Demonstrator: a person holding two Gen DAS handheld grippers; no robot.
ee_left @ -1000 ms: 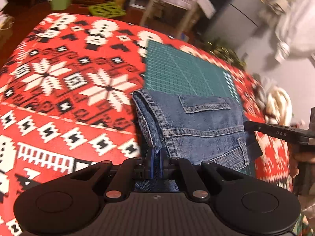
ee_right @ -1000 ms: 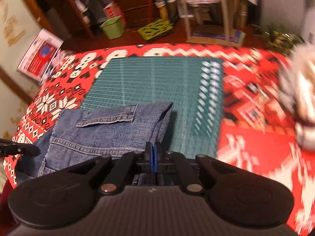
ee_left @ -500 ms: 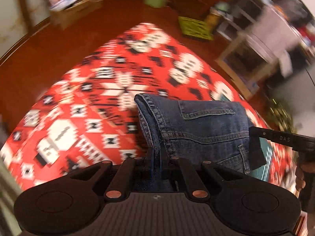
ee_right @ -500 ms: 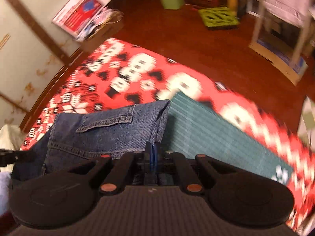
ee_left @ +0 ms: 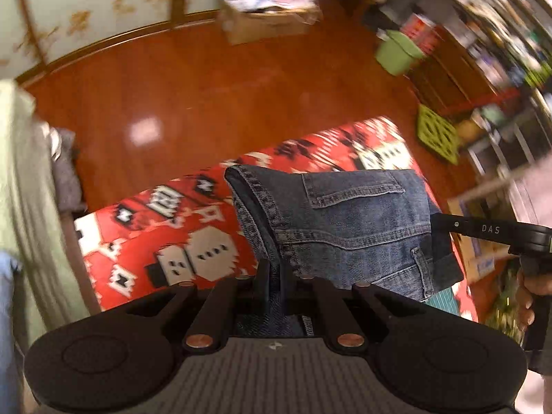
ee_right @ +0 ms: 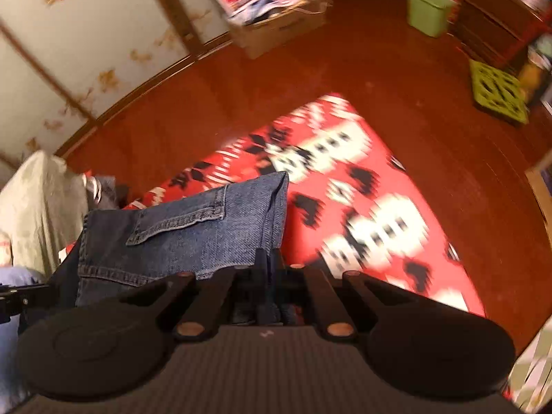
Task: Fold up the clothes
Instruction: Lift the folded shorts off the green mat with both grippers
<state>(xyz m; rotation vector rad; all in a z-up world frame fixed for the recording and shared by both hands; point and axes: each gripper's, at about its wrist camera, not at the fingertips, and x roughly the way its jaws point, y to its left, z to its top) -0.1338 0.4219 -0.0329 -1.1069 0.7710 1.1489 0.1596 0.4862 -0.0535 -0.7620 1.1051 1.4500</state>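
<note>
Folded blue jeans (ee_left: 348, 227) hang lifted above the red patterned table cover (ee_left: 165, 238), held at both near corners. My left gripper (ee_left: 274, 286) is shut on the jeans' left folded edge. In the right wrist view the same jeans (ee_right: 193, 231) stretch off to the left, and my right gripper (ee_right: 270, 286) is shut on their right edge. The right tool's black body (ee_left: 496, 233) and a hand (ee_left: 531, 289) show at the right of the left wrist view. A back pocket faces up.
Past the corner of the red cover (ee_right: 362, 207) lies shiny wooden floor (ee_left: 207, 103). A cardboard box of papers (ee_right: 276, 17), a green bin (ee_right: 427, 10) and a green crate (ee_right: 500, 91) stand on it. A pale cloth heap (ee_right: 38, 207) sits at the left.
Both grippers have swung left with the jeans still held, away from the green cutting mat toward the table's corner. The floor and wall now fill the background.
</note>
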